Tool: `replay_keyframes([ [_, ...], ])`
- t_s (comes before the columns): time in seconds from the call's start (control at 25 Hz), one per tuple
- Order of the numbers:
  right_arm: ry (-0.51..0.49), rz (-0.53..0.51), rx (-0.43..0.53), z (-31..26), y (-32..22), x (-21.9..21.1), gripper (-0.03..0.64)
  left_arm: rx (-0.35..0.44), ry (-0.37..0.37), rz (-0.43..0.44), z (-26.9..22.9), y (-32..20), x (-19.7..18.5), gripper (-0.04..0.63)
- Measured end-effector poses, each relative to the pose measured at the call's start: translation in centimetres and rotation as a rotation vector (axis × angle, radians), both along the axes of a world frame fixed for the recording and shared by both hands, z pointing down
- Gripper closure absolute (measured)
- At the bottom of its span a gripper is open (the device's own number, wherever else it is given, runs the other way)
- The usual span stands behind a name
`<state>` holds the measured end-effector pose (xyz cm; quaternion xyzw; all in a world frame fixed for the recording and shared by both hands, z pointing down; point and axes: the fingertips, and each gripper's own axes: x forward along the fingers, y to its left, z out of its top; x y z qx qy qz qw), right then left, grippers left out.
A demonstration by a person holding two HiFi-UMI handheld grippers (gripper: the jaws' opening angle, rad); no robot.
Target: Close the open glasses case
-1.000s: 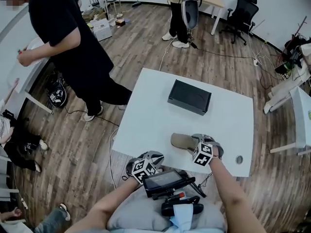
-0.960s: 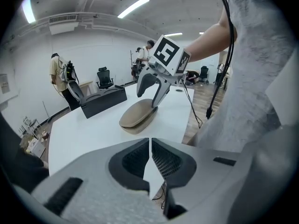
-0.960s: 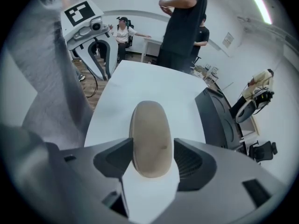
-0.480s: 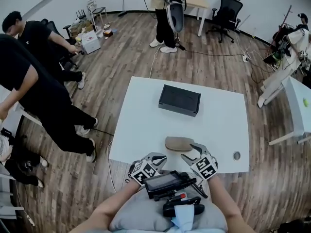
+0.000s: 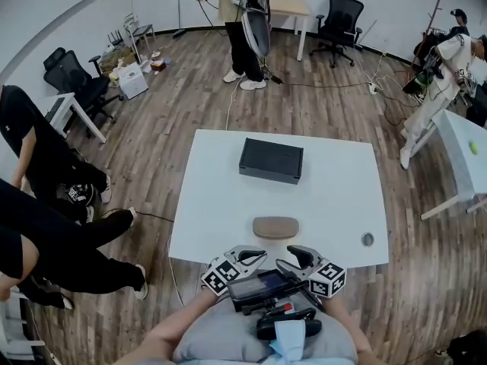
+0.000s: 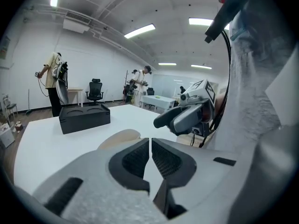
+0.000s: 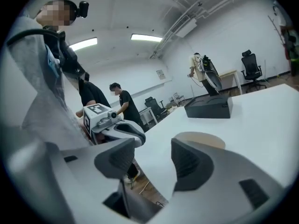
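Two grippers are hovering on the person's side of the black box (image 5: 271, 160), well apart from it, at the near edge of the white table (image 5: 335, 204). The left gripper (image 5: 257, 254) is holding its jaws pressed together with nothing between them. The right gripper (image 5: 288, 257) is keeping its jaws wide apart, also empty. The tan glasses case (image 5: 275, 227) is lying flat on the table with its lid down, between the black box and the two grippers, touching neither of them. A standing person (image 5: 242, 29) is facing away on the floor well beyond the black box.
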<state>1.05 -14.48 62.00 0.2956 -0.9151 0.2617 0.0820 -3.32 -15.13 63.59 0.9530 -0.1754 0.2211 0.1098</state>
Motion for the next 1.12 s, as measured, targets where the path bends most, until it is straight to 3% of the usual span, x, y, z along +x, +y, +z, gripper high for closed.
replay_keyframes([
  [0.08, -0.014, -0.024, -0.027, 0.6, 1.0, -0.2, 0.383, -0.008, 0.015, 0.014, -0.3, 0.5, 0.3, 0.565],
  [0.2, -0.029, -0.051, -0.038, 1.2, 2.1, -0.3, 0.542, -0.019, 0.020, 0.036, -0.4, 1.4, 0.5, 0.565],
  [0.24, -0.037, -0.059, -0.033, 1.0, 2.3, -0.5, 0.560, -0.021, 0.019, 0.040, -0.4, 1.5, 0.5, 0.565],
  [0.56, -0.055, -0.100, -0.032, 0.2, 3.7, -1.9, 0.575, -0.023, -0.001, 0.041, -0.1, 2.1, 0.1, 0.565],
  [1.12, -0.051, -0.084, -0.052, 0.8, 3.8, -1.7, 0.584, -0.025, -0.013, 0.016, 0.8, 1.7, -0.4, 0.565],
])
